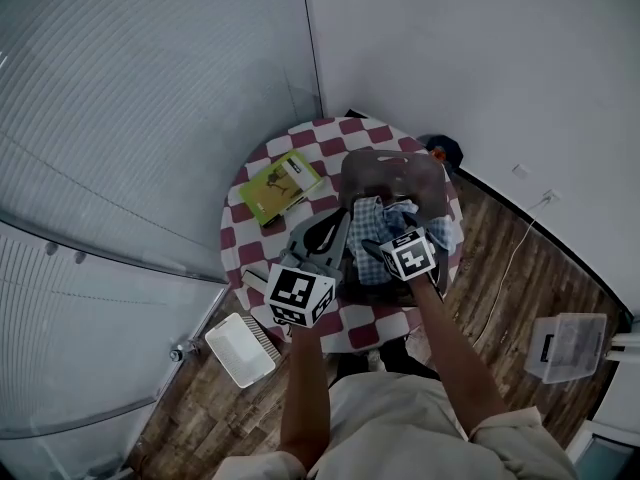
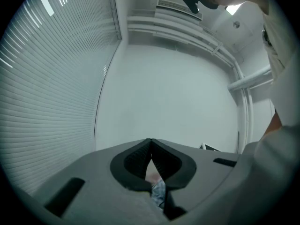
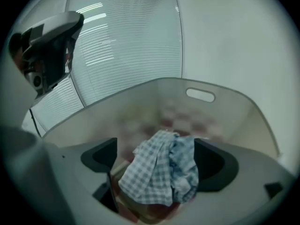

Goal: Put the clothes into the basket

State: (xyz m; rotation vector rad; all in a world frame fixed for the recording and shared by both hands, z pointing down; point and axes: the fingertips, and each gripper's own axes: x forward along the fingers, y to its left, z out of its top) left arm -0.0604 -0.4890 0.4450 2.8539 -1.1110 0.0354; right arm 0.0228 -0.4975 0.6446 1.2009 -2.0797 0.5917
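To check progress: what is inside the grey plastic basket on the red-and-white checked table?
The far part of the grey plastic basket looks bare, though blurred. The blue-and-white checked cloth, between the right gripper's open jaws, covers the near part, so that cannot be seen.

On the worktop (image 1: 350,133), which stands in a corner of the room, a book (image 1: 280,186) lies at the left and a basket (image 1: 392,168) stands at the right, toward the back. The clothes (image 1: 370,216) lie at the basket's near side, between the spread jaws of the right hand-held gripper (image 1: 383,240), with the left hand-held gripper (image 1: 333,230) just to their left. On the floor (image 1: 500,298), a box (image 1: 243,348) lies by the worktop's front left and a tub (image 1: 567,346) sits well off to the right.
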